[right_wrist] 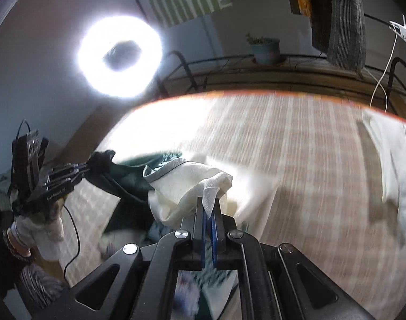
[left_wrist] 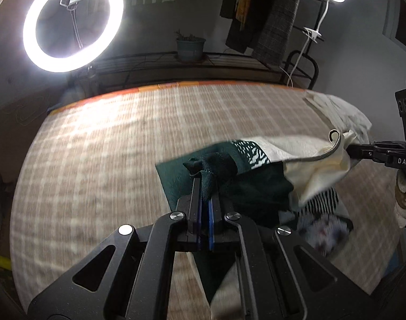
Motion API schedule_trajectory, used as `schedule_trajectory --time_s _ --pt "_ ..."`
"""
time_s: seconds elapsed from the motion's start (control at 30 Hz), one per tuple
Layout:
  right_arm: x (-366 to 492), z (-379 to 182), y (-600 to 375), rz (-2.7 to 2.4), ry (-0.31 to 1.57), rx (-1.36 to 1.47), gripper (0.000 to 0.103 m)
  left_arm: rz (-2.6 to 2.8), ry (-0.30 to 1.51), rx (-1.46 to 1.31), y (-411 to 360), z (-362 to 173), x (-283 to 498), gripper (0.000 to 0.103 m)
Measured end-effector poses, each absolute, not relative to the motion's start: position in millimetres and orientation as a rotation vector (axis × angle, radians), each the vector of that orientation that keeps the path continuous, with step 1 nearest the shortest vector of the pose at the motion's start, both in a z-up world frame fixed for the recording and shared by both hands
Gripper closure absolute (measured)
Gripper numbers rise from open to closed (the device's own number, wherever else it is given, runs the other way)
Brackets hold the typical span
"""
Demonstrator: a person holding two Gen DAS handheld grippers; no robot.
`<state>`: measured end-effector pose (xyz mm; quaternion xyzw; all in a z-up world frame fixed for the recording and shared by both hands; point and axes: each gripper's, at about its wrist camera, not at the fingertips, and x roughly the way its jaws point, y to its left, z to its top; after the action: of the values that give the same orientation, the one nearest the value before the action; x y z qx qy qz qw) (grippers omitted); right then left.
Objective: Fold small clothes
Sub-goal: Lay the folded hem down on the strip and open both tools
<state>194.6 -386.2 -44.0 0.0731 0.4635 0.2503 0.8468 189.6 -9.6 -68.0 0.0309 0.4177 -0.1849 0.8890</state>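
Note:
A small garment (left_wrist: 277,165), dark green on one side and cream on the other, hangs stretched between my two grippers above the checked bed cover (left_wrist: 109,144). My left gripper (left_wrist: 205,180) is shut on its dark green corner. My right gripper (right_wrist: 209,202) is shut on its cream corner (right_wrist: 211,186). In the left wrist view the right gripper (left_wrist: 348,150) shows at the right edge, holding the cream cloth. In the right wrist view the left gripper (right_wrist: 89,168) shows at the left, holding the green cloth (right_wrist: 128,178). The garment's lower part droops below both grippers.
A cream cloth pile (left_wrist: 344,112) lies at the bed's far right; it also shows in the right wrist view (right_wrist: 395,160). A lit ring light (left_wrist: 72,24) stands beyond the bed at the left. A metal rack with a plant pot (left_wrist: 189,46) and hanging clothes (left_wrist: 277,18) stands behind.

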Motion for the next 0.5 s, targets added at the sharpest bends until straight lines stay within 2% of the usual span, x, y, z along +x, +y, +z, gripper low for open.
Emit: schedule_trajectory --time_s 0.33,0.37,0.47,0.5 --pt "131.5 -68.0 -394.1 0.485 0.985 0.068 0.102 -0.399 0.914 0.154 -4.1 -90.8 132.6 0.102" --pt "126.5 -67.8 -395.0 0.481 0.978 0.054 0.101 -0.403 0.913 0.171 -3.9 -90.4 127.9 0.102" --pt "110.2 -64.9 -400.7 0.491 0.96 0.026 0.095 -0.412 0.913 0.222 -1.1 -90.2 112.9 0.094" --pt "106.9 -63.7 -402.2 0.5 0.958 0.022 0.09 -0.418 0.917 0.23 1.4 -90.3 106.0 0.092"
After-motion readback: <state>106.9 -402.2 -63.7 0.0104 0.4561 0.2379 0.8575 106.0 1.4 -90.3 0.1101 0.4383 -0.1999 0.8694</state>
